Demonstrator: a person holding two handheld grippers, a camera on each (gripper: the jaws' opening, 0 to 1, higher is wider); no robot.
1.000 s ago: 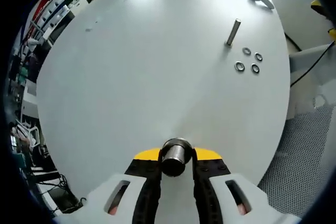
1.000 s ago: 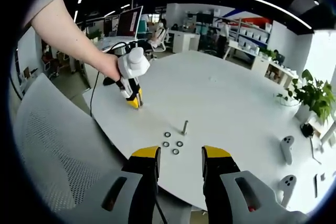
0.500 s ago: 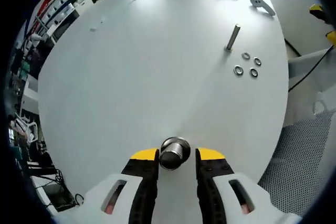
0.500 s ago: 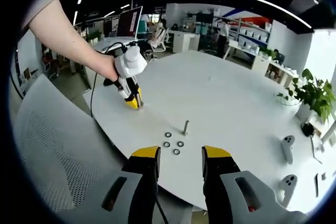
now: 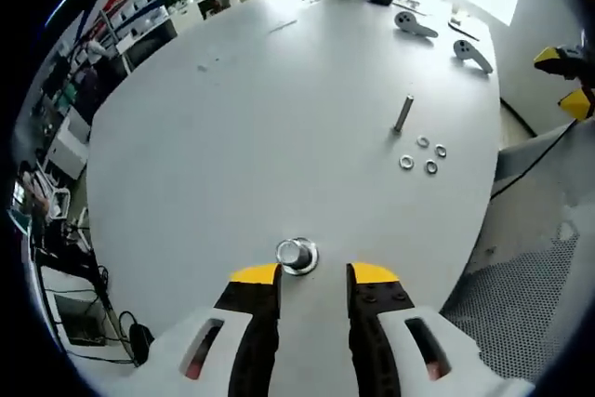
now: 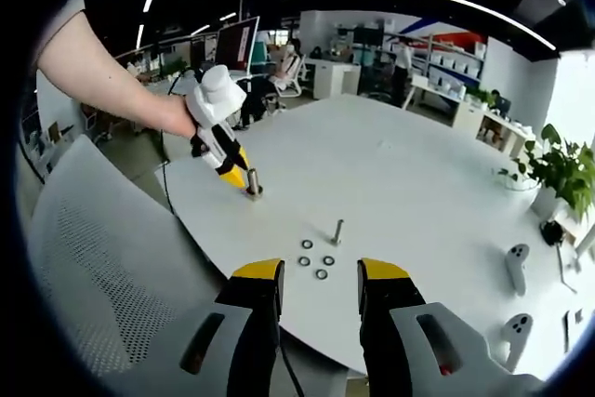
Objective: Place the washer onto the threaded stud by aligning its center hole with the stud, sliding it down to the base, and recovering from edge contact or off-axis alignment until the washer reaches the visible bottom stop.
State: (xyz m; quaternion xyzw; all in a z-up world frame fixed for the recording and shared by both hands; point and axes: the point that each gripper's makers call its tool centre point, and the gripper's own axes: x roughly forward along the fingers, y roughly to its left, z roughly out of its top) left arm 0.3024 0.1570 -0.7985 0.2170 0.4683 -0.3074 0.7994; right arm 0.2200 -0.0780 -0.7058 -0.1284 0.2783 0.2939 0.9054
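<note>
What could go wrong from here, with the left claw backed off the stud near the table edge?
1. The stud on its flanged base stands free near the table's edge between the open left claw tips; a bump could tip it.
2. The washers lie flat and small beside a second upright stud, so the open right claw may knock that stud while picking one.
3. A flat washer may slip on pickup.

counter (image 5: 232, 127): matt white, smooth
stud (image 5: 297, 255): shiny metal
washers (image 5: 420, 154): bright metal
chair (image 6: 88, 258): perforated white mesh
</note>
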